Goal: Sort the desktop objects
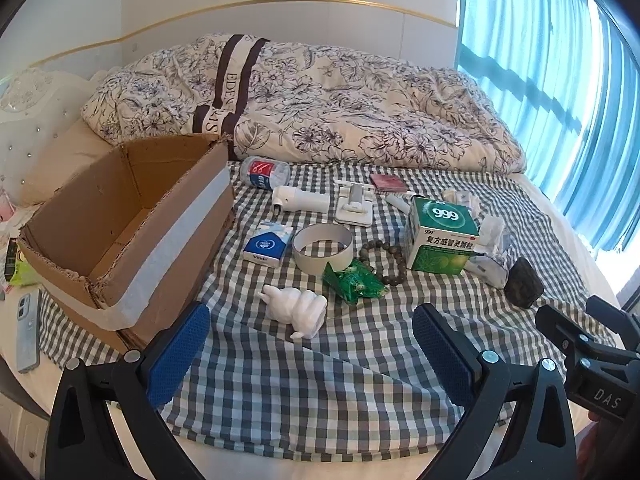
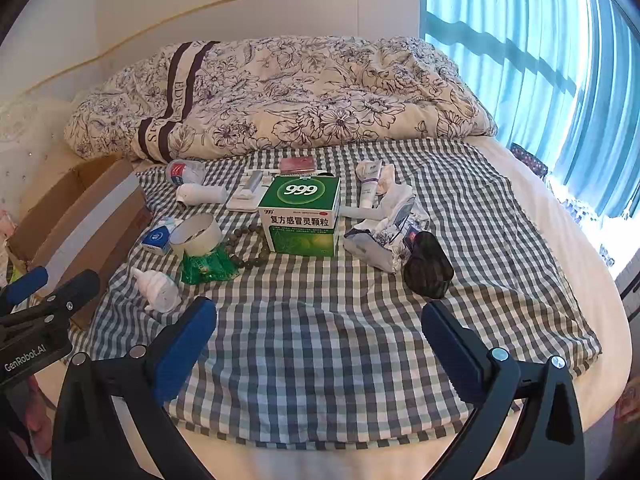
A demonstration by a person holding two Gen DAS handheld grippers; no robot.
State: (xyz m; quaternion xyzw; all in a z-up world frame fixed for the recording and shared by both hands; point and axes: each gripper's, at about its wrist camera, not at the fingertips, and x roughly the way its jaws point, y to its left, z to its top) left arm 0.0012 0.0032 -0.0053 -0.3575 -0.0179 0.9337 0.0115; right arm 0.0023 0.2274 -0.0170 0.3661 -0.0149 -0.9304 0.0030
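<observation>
Cardboard box (image 1: 132, 224) sitting open at left, likely waiting for clutter scattered on checked cloth (image 1: 320, 368); left gripper (image 1: 310, 350) and right gripper (image 2: 320, 344) hovering, fingers apart, holding nothing.

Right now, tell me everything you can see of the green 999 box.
The 999 box is a green and white carton, looking like printed card, with a white "999" in a ring on top and Chinese text across a white front band. It stands upright and closed on the checked cloth. The bead bracelet lies against its left side, crumpled tissue packs on its right. Neither gripper touches it.
</observation>
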